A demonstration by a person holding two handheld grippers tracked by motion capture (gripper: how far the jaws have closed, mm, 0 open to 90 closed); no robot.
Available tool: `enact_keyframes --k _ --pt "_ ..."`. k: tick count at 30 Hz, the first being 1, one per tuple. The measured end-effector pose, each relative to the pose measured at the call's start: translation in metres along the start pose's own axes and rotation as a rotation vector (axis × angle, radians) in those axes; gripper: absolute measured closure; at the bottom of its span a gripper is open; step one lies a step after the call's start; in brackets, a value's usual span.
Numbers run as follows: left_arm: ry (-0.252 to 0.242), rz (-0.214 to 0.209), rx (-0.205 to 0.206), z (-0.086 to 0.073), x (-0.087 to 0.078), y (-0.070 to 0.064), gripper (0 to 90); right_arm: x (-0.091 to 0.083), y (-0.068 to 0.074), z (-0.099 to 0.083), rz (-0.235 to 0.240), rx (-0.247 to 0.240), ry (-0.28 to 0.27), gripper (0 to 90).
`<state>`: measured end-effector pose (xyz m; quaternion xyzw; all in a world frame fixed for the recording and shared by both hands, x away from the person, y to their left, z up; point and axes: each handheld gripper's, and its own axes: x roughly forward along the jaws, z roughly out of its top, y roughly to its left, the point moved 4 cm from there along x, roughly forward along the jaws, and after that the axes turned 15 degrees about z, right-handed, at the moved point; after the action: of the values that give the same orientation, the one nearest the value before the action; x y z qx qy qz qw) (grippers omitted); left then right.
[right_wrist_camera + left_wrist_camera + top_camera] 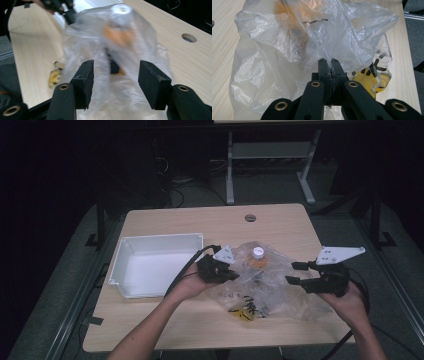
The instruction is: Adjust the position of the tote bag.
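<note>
On the table, left gripper [231, 272] fingers pinching plastic bag [270, 280], right gripper [295, 273] fingers spread wide beside it.

One wooden table [165, 320] carries one white tray [131, 270] and one clear plastic bag [280, 287]. Inside the bag stands one orange bottle [258, 258] with one white cap. One yellow printed patch with black marks [243, 312] shows at the bag's near edge. Two grippers work at the bag: one left gripper [231, 275] and one right gripper [296, 273], each bearing one grey plate
</note>
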<state>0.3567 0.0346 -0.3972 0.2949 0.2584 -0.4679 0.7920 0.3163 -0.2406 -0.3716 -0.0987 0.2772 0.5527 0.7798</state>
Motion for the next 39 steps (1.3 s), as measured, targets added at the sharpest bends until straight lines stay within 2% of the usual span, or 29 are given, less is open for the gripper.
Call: enact_keyframes --k 4,6,9,13,16,19,23,24,27,28,34,39 --pt "-0.006 -0.006 -0.002 -0.001 0.000 0.002 89.3 -0.002 -0.022 0.003 0.036 0.006 0.006 43.9" --pt "-0.007 -0.008 -0.010 -0.002 -0.001 0.003 89.3 -0.003 -0.032 0.003 0.083 0.008 0.011 42.9" --pt "-0.001 -0.007 -0.009 -0.003 -0.001 0.006 89.3 -0.002 -0.045 0.003 0.128 0.022 0.020 41.2" --pt "-0.003 -0.007 -0.014 -0.004 -0.003 0.011 89.3 0.000 -0.062 0.001 0.148 0.061 0.049 39.9" --pt "0.002 -0.008 -0.010 -0.005 -0.003 0.014 89.3 0.005 -0.069 0.000 0.163 0.072 0.054 45.6" --pt "0.006 -0.008 -0.016 -0.008 -0.004 0.018 89.4 0.012 -0.072 -0.001 0.182 0.068 0.081 57.7" --pt "0.001 -0.001 -0.031 -0.008 -0.006 0.023 89.4 0.022 -0.071 -0.001 0.212 0.061 0.130 85.2" --pt "0.001 0.000 -0.029 -0.008 -0.007 0.024 89.4 0.023 -0.070 0.000 0.221 0.057 0.131 88.7" --pt "-0.006 0.010 -0.026 -0.006 -0.012 0.030 89.6 0.021 -0.064 0.009 0.241 0.032 0.122 89.6" --pt "-0.011 0.014 -0.039 -0.005 -0.014 0.032 89.6 0.020 -0.063 0.012 0.244 0.025 0.116 89.6" --pt "-0.034 0.033 -0.063 0.002 -0.022 0.046 89.7 0.006 -0.066 0.030 0.222 0.018 0.026 89.8" --pt "-0.053 0.052 -0.088 0.005 -0.023 0.059 89.7 0.003 -0.073 0.038 0.191 0.030 0.018 89.8"
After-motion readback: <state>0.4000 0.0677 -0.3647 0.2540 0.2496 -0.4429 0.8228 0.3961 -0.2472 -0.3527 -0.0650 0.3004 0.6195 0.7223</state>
